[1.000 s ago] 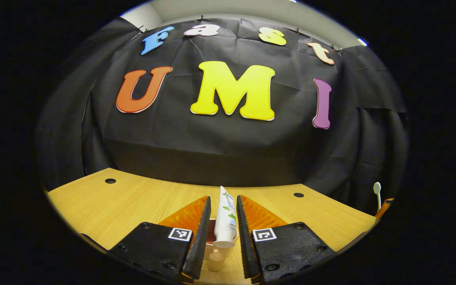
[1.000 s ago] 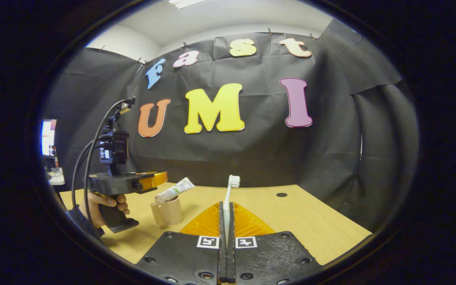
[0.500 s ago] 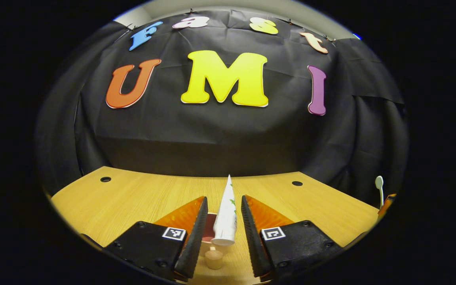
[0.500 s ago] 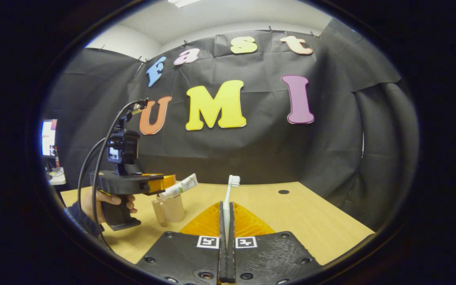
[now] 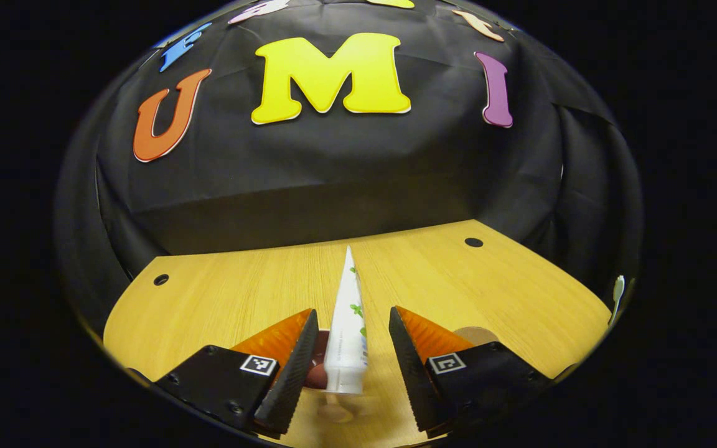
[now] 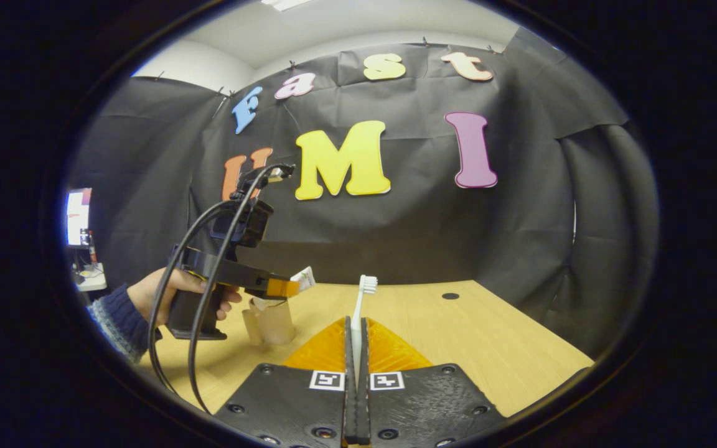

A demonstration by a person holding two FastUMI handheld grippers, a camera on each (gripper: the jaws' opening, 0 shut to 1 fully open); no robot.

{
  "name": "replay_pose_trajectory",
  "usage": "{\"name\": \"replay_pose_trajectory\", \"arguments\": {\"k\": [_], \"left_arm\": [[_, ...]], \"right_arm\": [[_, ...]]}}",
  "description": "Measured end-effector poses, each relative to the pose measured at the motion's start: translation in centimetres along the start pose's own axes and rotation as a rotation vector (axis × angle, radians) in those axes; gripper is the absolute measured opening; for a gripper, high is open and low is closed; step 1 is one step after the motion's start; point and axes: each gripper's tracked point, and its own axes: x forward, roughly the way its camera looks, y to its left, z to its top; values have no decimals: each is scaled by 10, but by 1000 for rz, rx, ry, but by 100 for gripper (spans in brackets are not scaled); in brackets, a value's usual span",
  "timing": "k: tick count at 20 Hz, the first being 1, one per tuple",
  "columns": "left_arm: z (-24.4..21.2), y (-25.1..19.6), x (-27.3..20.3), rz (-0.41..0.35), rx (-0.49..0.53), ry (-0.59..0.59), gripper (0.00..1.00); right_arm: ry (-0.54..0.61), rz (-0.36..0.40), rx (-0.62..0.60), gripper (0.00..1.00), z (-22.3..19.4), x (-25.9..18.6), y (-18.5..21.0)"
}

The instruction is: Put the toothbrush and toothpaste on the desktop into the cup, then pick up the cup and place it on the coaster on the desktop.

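The left hand-held gripper [image 5: 346,367] has its jaws spread, with clear gaps either side of the toothpaste [image 5: 347,336], so it's let go of the tube. The tube stands cap-end down in the cup [image 5: 316,373], tail pointing up and away. My guess is the jaws are wide so the tube can settle against the rim without getting dragged back out. In the right gripper view you can see that same left gripper [image 6: 284,287] sitting just over the cup [image 6: 269,322], held by a person's hand [image 6: 175,292] in a knit sleeve [image 6: 116,314], with the tube's crimped end [image 6: 302,278] poking out past it.

The right hand-held gripper [image 6: 355,348] is clamped tight on the toothbrush [image 6: 361,311], handle pinched between both fingers, bristles up. It's parked off to the cup's side, probably waiting while the left one is over the opening.

Further out on the counter [image 5: 240,292] there's a round disc peeking from behind the left gripper's right finger, likely the coaster [image 5: 475,336]. The cup isn't on it.
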Motion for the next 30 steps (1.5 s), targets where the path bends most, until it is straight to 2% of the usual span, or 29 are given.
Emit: {"name": "replay_pose_trajectory", "arguments": {"k": [1, 2, 7, 10, 11, 12, 15, 18, 25, 30], "left_arm": [[-4, 3, 2, 19, 13, 23, 60], [-8, 3, 7, 27, 17, 36, 49], [-11, 4, 8, 29, 2, 47, 39], [-9, 3, 5, 16, -43, 32, 38], [-6, 3, 3, 7, -70, 8, 43], [-1, 3, -4, -1, -98, -27, 37], [24, 16, -23, -1, -175, -186, 37], [38, 32, -22, 11, -204, -285, 37], [22, 29, -1, -14, -215, -296, 38], [36, 30, -10, -19, -218, -352, 40]], "right_arm": [[6, 4, 8, 2, -1, 0, 0], [10, 8, 16, 0, -2, -1, 0], [17, 11, 20, 0, -4, 0, -2], [19, 12, 20, 0, -6, -2, -1], [20, 13, 20, 0, -6, -2, -1], [20, 13, 19, 0, -7, -2, -1], [25, 13, 10, 0, -10, -1, 2], [27, 19, 2, 0, -13, -2, 7], [39, 33, -26, 0, -21, 0, 18], [47, 32, -21, 0, -26, 3, 17]]}}
